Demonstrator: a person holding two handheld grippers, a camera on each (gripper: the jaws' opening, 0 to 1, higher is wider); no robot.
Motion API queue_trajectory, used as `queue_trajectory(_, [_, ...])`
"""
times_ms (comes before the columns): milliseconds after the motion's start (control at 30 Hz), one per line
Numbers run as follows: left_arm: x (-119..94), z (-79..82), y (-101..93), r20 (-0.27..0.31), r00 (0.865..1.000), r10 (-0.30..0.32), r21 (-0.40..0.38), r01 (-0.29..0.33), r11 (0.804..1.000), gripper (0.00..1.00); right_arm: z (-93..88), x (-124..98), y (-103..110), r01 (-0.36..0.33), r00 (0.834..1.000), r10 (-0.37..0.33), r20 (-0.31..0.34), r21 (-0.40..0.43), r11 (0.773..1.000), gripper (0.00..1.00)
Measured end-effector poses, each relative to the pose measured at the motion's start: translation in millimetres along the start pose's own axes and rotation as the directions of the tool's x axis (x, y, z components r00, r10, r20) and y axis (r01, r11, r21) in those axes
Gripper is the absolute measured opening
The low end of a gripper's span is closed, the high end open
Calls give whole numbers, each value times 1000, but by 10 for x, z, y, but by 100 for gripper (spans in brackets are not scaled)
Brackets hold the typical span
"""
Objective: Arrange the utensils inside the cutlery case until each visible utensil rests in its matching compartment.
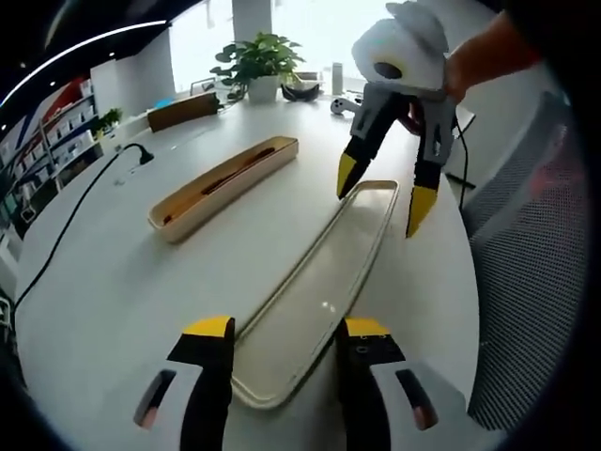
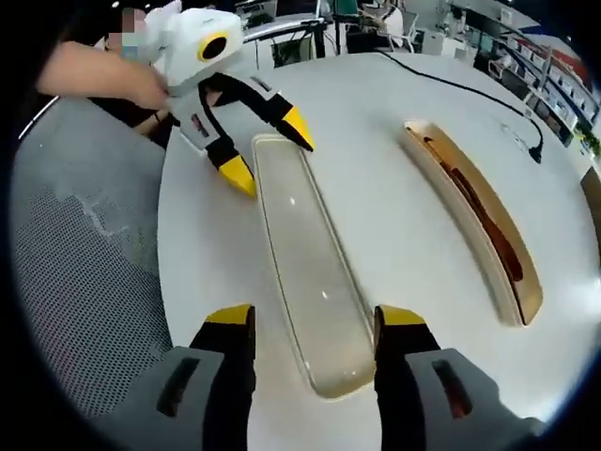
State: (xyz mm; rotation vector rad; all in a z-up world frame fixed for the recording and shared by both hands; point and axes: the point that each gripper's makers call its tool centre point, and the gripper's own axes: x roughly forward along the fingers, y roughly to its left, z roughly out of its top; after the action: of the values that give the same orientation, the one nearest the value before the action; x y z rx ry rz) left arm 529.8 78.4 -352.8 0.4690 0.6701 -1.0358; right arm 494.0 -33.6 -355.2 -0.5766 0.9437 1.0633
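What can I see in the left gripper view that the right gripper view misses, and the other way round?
Left gripper view: a potted plant at the table's far edge, and the right gripper open above the lid's far end.

Right gripper view: the left gripper open astride the lid's other end.

Both: the clear lid, the tan case holding utensils, the black cable, the white table.

both views look down close from opposite ends of the clear lid [image 1: 319, 291] [image 2: 315, 272], facing each other
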Motion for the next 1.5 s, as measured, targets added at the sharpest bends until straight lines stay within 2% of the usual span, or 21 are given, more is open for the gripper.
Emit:
queue_trajectory(67, [-3,13,-29,10,1000,-17,-46,17,999,45,-43,2,-50,33,999,-33,-14,-18,999,40])
queue_trajectory(133, [-26,26,-80,28,999,-46,-107,48,993,45,-60,-1,-16,11,1000,-10,-19,20,1000,36])
queue_trajectory(167, [-48,6,-61,21,999,-41,-98,43,994,44,-66,-2,29,0,1000,1,-16,60,998,36])
queue_trajectory(200, [-56,-15,-61,13,999,-35,-97,36,995,44,-48,4,-5,-1,1000,1,2,14,1000,35])
queue_trajectory(233, [-65,-36,-61,7,1000,-26,-85,27,996,43,-35,7,-4,-6,1000,6,6,3,1000,35])
queue_trajectory(300, [-73,-61,-77,3,1000,-18,-40,18,999,42,-24,13,9,-15,1000,15,2,10,1000,35])
queue_trajectory(367, [-63,-94,-122,-5,999,-40,-35,40,999,42,-20,13,15,-30,1000,30,-4,12,999,35])
queue_trajectory(400, [-75,-65,-114,8,999,-38,-36,39,999,41,-23,7,18,-41,999,41,-8,30,999,35])
queue_trajectory(500, [-85,-55,-81,6,999,-38,-80,38,996,37,2,-25,92,-112,994,110,25,177,978,34])
queue_trajectory(533, [-89,-63,-73,-4,999,-35,-79,35,996,34,-7,-31,106,-135,991,131,34,190,972,34])
queue_trajectory(633, [-78,-62,-90,-20,999,-45,-63,43,997,32,-26,-53,72,-109,994,106,26,142,984,31])
queue_trajectory(733, [-80,-81,-82,-25,999,-35,-57,33,998,29,14,-104,53,-103,994,97,45,152,983,21])
queue_trajectory(767, [-81,-77,-83,-16,999,-33,-81,31,996,29,-21,-108,39,-89,996,86,27,168,982,19])
queue_trajectory(800, [-83,-77,-99,-10,999,-40,-102,38,994,29,-24,-119,-14,-63,998,59,34,126,990,19])
queue_trajectory(900, [-76,-71,-123,15,999,-31,-94,32,995,29,-105,-120,-27,-45,999,43,23,125,991,19])
queue_trajectory(967, [-70,-61,-117,12,1000,-25,-90,26,996,29,-91,-122,-47,-34,998,26,57,152,988,19])
queue_trajectory(1033, [-64,-47,-117,16,1000,-25,-109,26,994,29,-93,-144,-92,-18,997,0,81,224,974,20])
queue_trajectory(1233, [-35,-29,-154,26,999,-24,-95,26,995,29,-164,-186,-108,33,998,-40,40,149,988,20])
queue_trajectory(1367, [-32,-31,-140,28,999,-18,-77,20,997,28,-145,-250,-131,49,996,-59,67,145,988,18])
queue_trajectory(1467, [-36,-35,-141,27,999,-20,-68,22,997,28,-129,-240,-69,27,995,-38,87,122,992,14])
queue_trajectory(1500, [-37,-34,-145,27,999,-23,-70,25,997,29,-122,-232,-22,9,996,-14,89,59,998,13])
